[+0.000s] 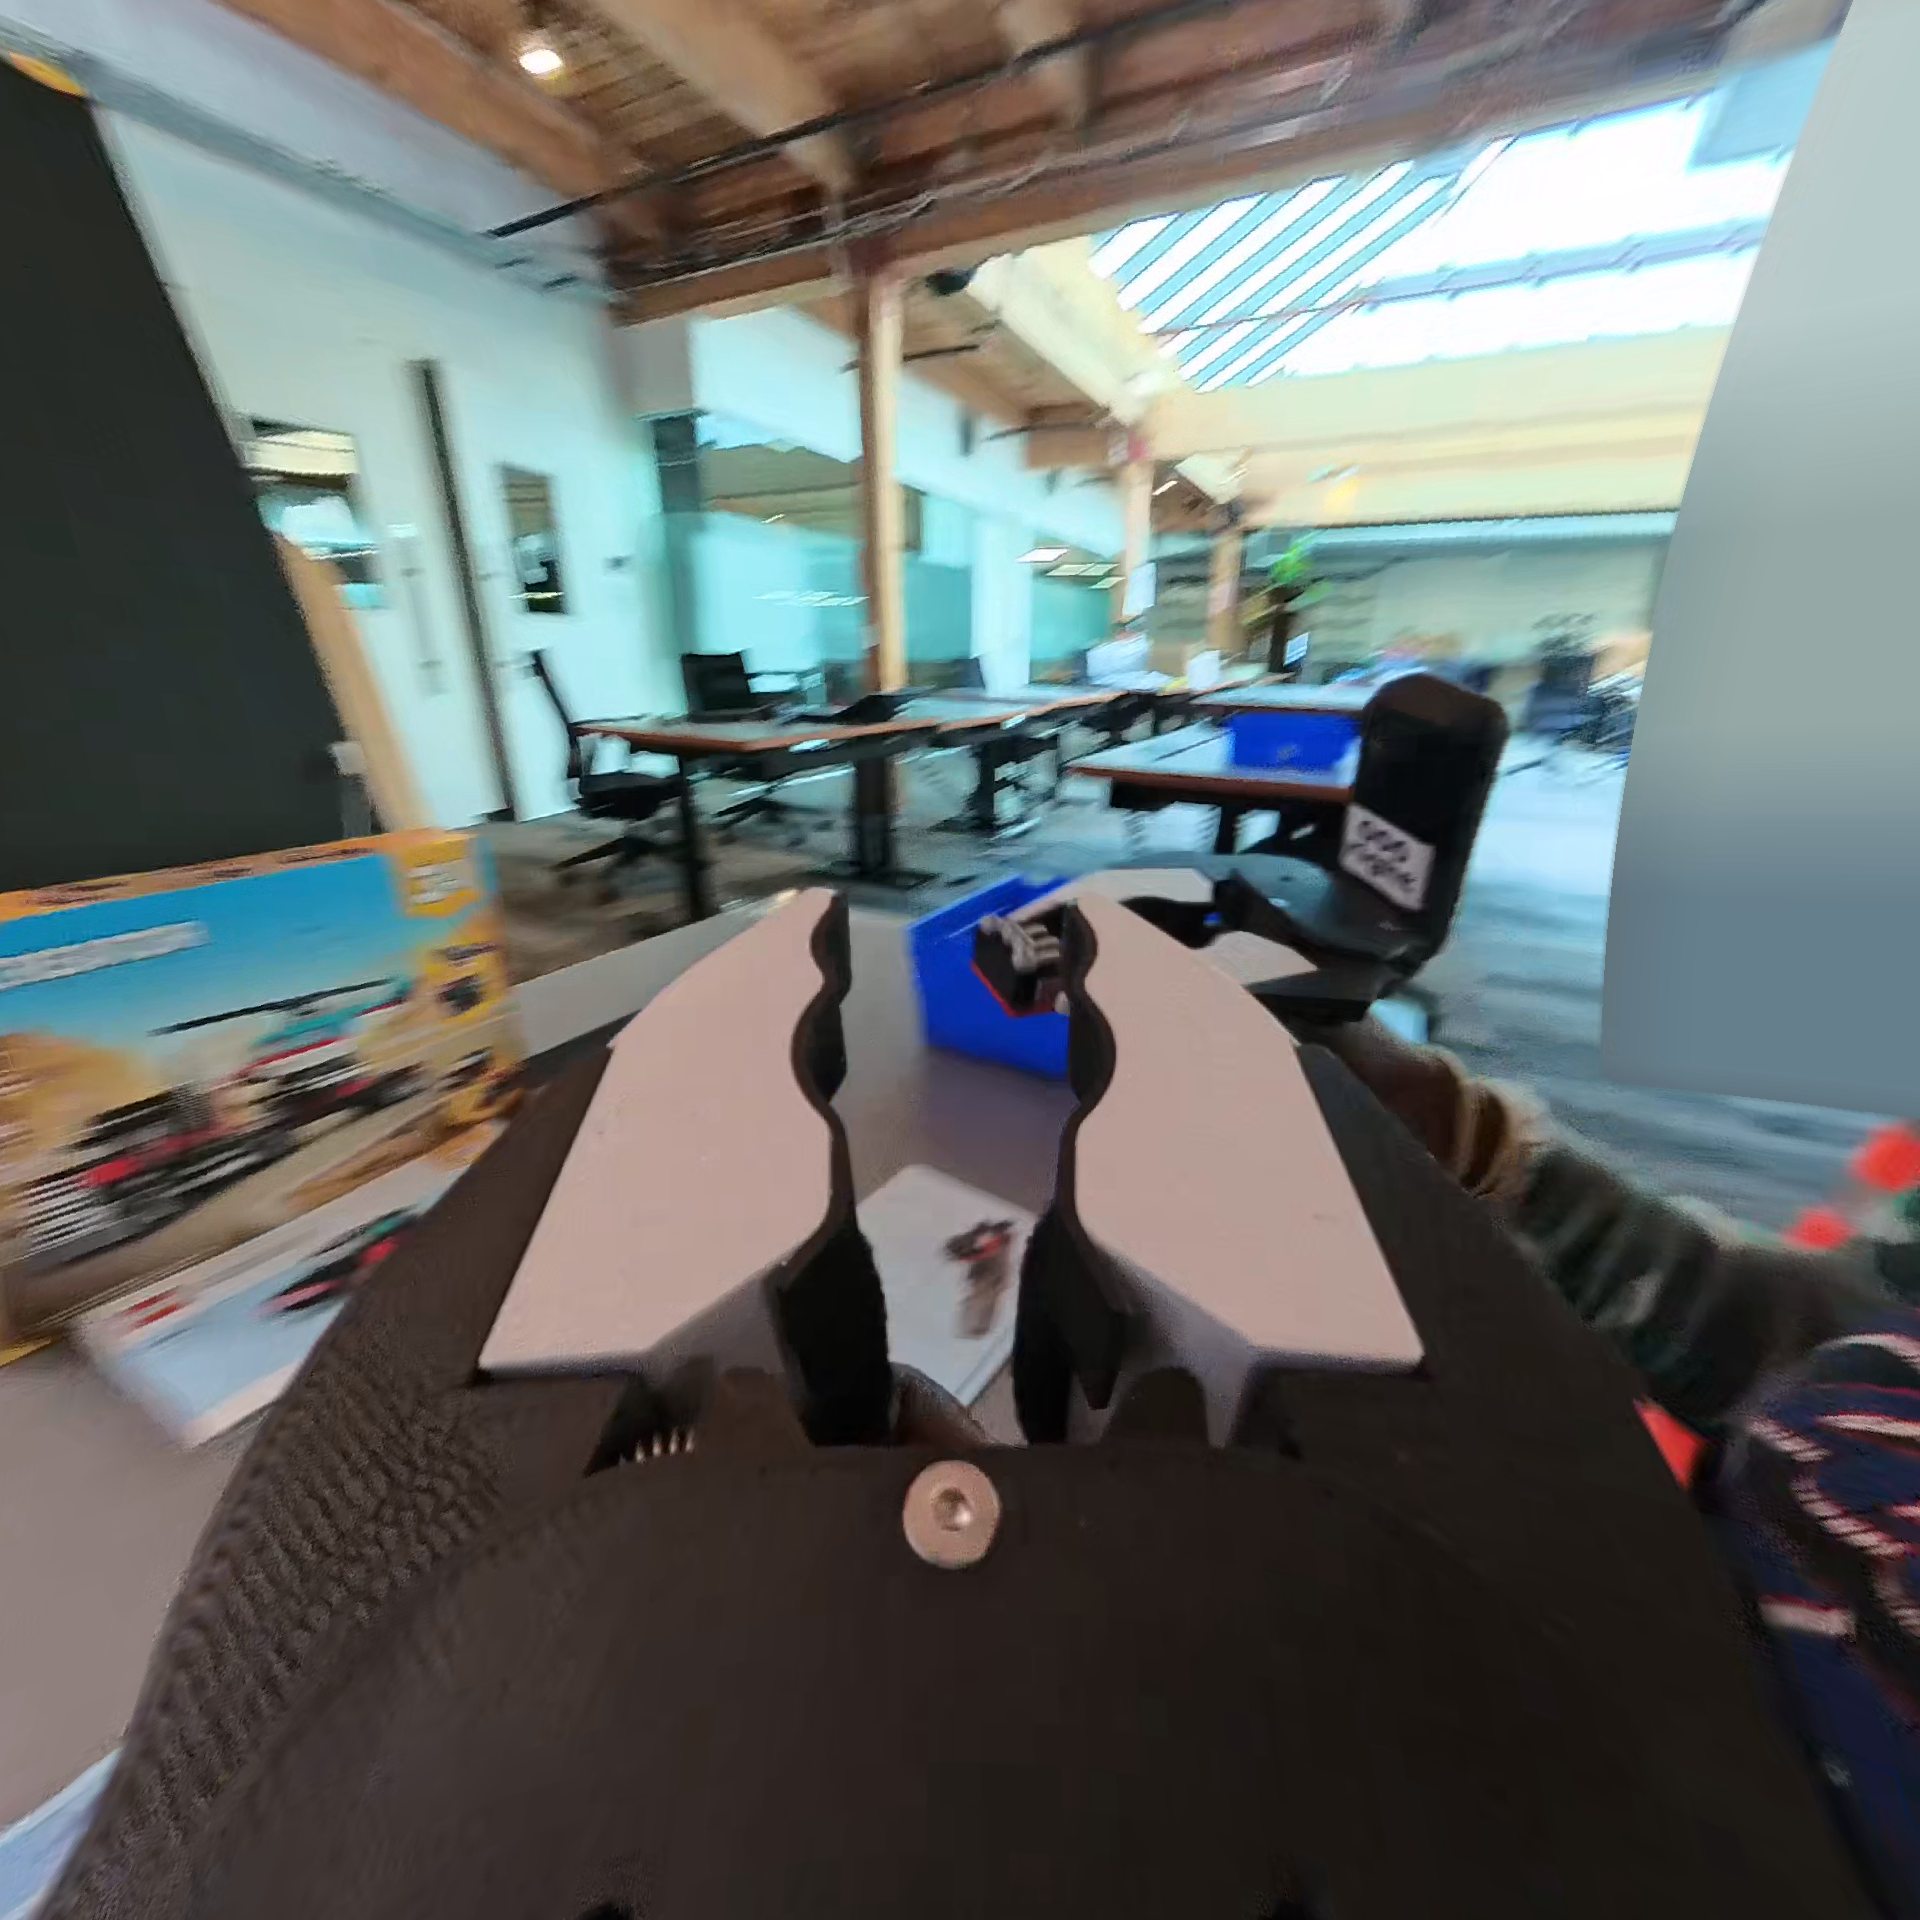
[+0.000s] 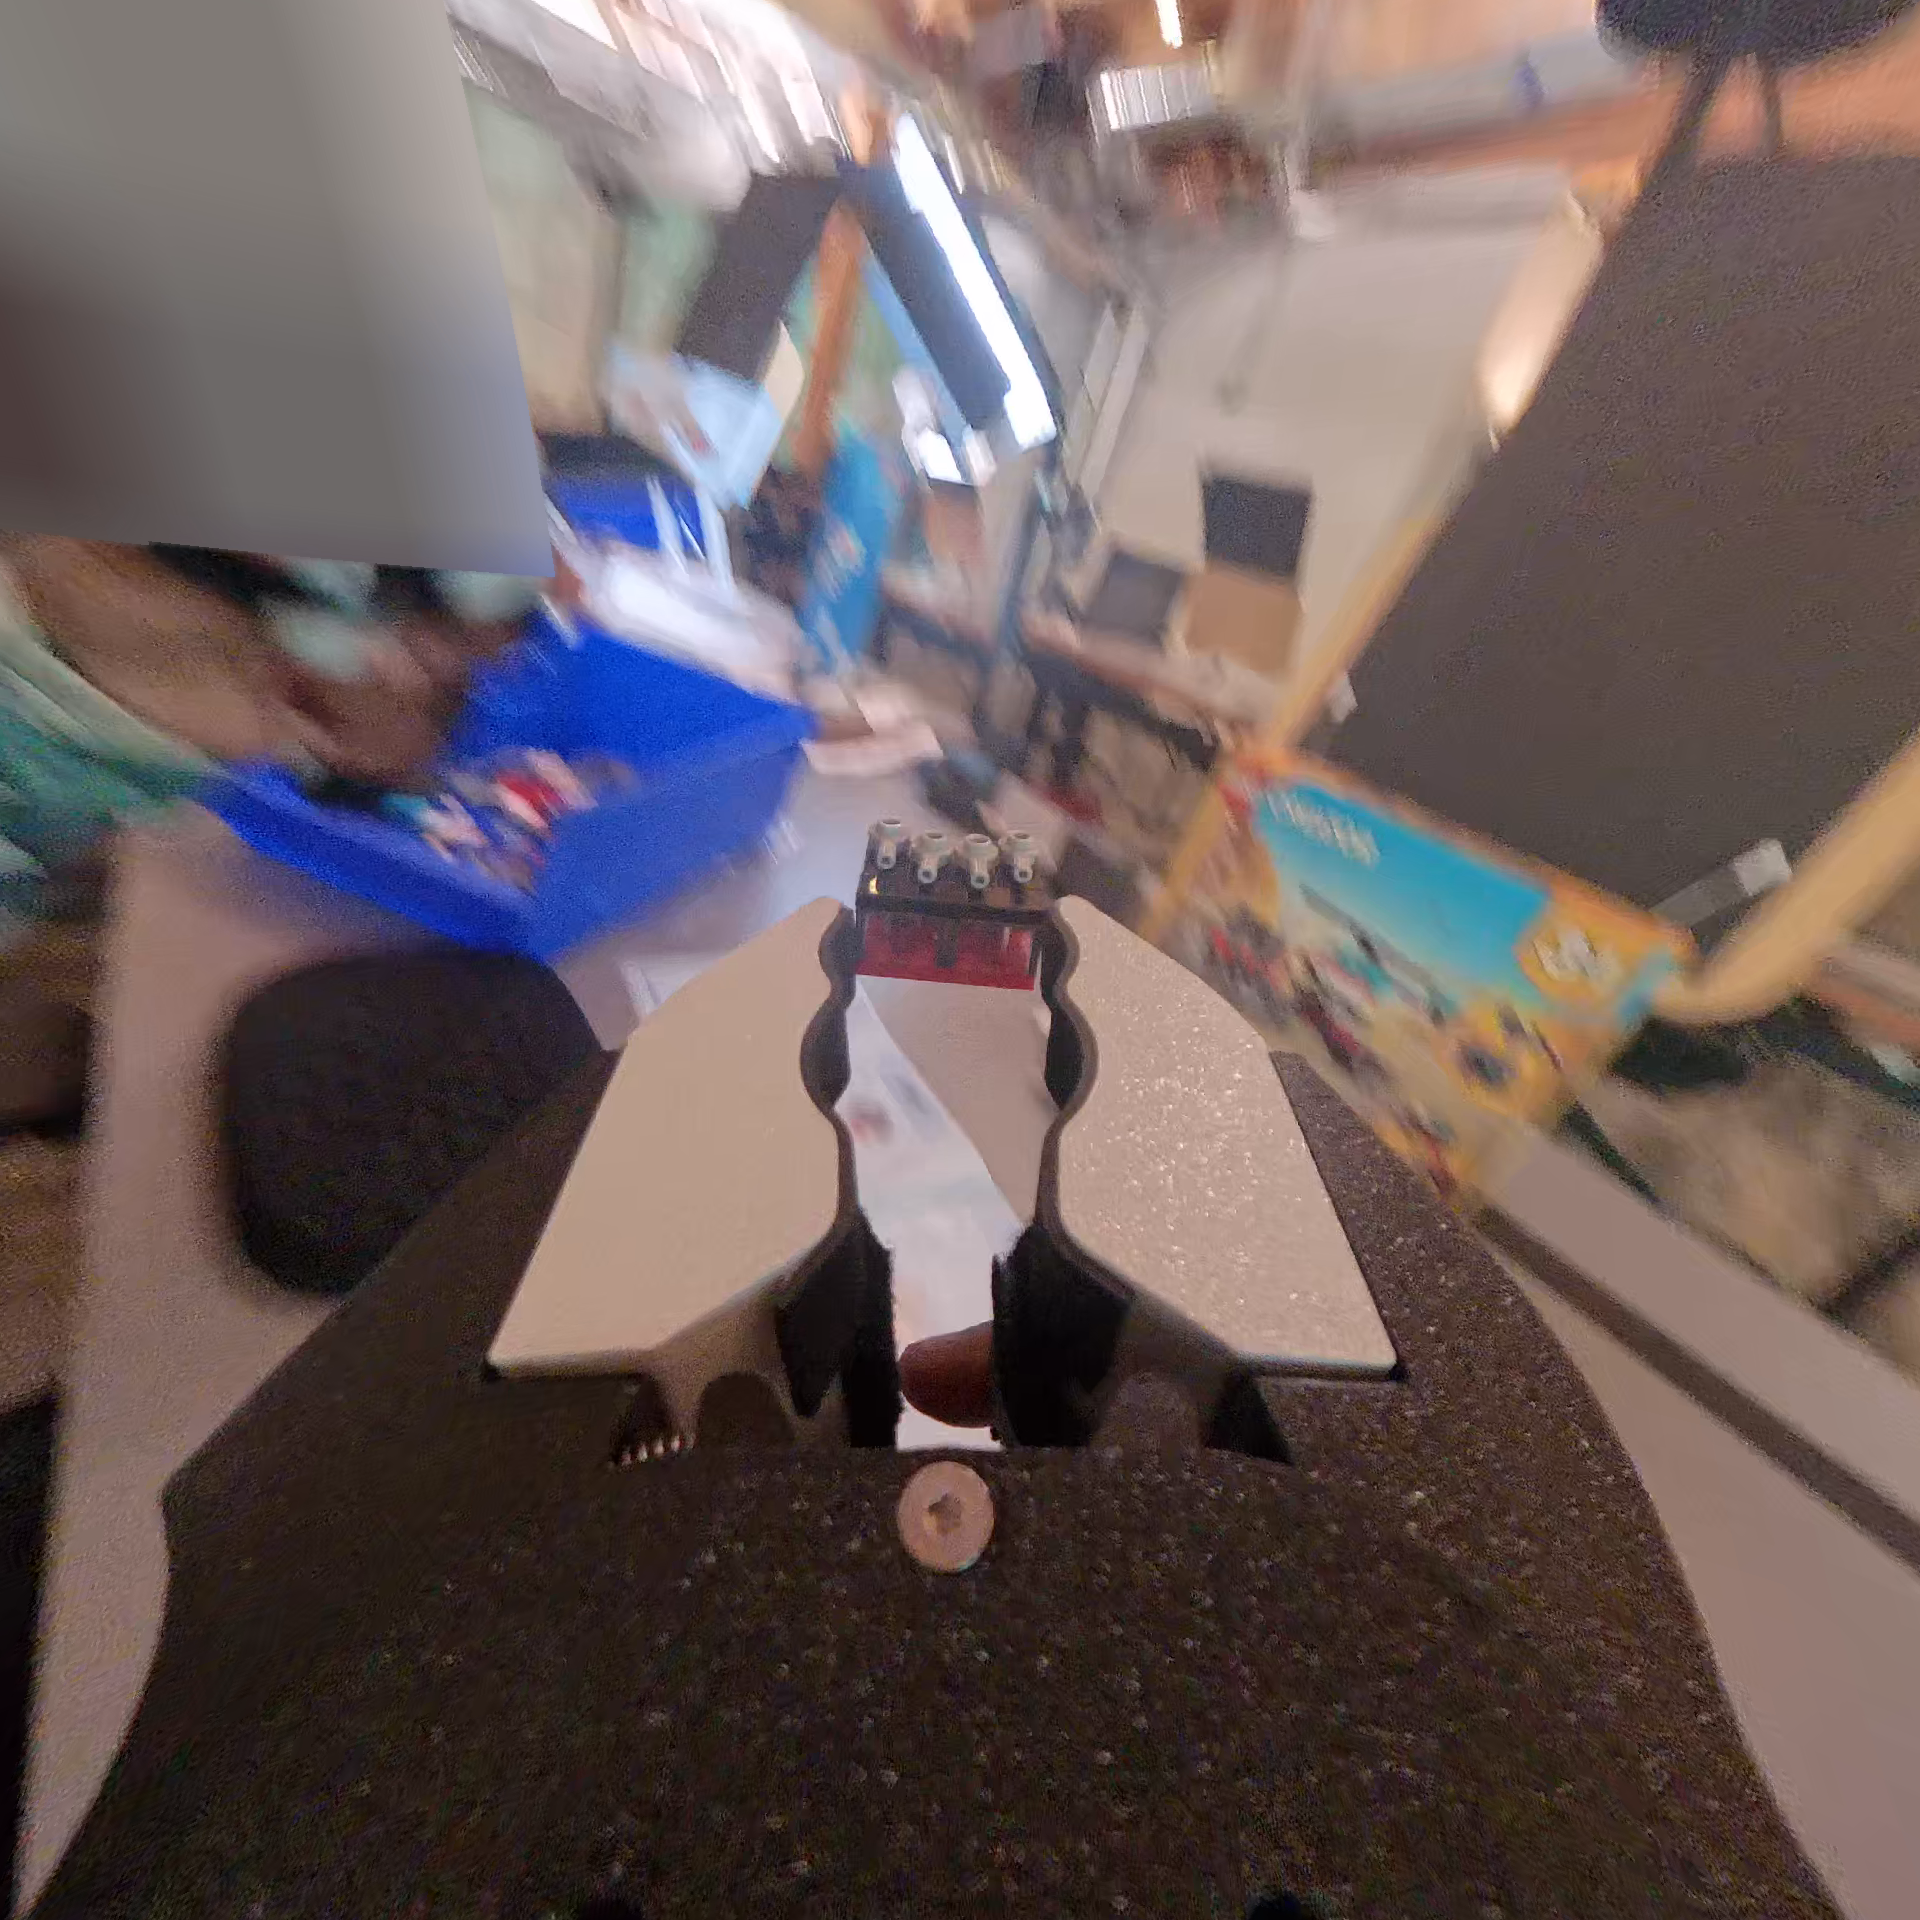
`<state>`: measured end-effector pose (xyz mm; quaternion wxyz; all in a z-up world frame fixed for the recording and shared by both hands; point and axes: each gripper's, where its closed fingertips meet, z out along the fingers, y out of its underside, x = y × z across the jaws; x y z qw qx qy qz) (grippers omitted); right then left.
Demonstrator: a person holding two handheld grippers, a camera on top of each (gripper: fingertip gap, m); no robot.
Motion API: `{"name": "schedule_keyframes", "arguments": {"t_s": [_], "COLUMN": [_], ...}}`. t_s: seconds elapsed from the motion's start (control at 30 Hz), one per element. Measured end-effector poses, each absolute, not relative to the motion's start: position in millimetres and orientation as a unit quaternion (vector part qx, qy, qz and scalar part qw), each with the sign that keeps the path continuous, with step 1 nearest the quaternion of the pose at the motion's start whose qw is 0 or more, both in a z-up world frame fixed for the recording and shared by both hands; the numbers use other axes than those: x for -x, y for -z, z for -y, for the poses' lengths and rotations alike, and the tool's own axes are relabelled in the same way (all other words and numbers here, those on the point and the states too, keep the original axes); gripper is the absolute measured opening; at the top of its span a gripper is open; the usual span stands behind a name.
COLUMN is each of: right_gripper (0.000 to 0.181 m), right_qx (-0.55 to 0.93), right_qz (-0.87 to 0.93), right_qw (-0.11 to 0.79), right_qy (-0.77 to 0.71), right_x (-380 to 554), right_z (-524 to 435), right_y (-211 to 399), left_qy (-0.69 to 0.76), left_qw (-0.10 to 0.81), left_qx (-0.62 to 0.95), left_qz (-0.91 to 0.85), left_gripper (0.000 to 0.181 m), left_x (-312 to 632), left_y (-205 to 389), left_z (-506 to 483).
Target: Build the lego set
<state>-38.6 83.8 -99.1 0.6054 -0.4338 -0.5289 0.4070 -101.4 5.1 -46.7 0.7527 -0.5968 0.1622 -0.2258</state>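
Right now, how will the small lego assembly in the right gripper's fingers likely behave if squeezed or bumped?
The lego assembly looks stiff and light. Held only at the tips of the right gripper, it might twist out. Its stacked layers and grey studs could pop apart under pressure.

Open office: timber-beamed ceiling (image 1: 790, 135), bright skylight (image 1: 1455, 270), wooden post (image 1: 881, 488), rows of desks (image 1: 790, 740), black chairs (image 1: 613, 769).

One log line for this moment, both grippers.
left gripper: open, empty | right gripper: shut on red-black lego assembly, lifted | blue bin: on table
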Motion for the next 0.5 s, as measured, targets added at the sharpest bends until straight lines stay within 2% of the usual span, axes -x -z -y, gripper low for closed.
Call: {"name": "schedule_keyframes", "arguments": {"t_s": [0.07, 0.17, 0.33, 0.5], "right_gripper": [0.034, 0.034, 0.034, 0.034], "right_qx": [0.51, 0.586, 0.655, 0.69], "right_qz": [0.547, 0.544, 0.562, 0.55], "right_qw": [0.575, 0.521, 0.45, 0.411], "right_qy": [-0.333, -0.298, -0.229, -0.231], "right_x": [38.5, 40.7, 50.5, 58.5], "right_z": [-118.8, -148.1, -177.4, -188.9], "right_y": [145.3, 193.5, 242.7, 271.1], "left_qy": [0.153, 0.066, 0.023, -0.005], "left_qw": [0.751, 0.75, 0.764, 0.758], "left_qx": [0.625, 0.644, 0.631, 0.631], "left_qz": [-0.149, -0.133, -0.136, -0.166], "left_gripper": [0.039, 0.039, 0.037, 0.036], "left_x": [124.0, 149.5, 155.6, 146.0], "left_y": [50.3, 49.3, 37.7, 39.1], "left_z": [-3.7, 3.6, 15.5, 14.9]}}
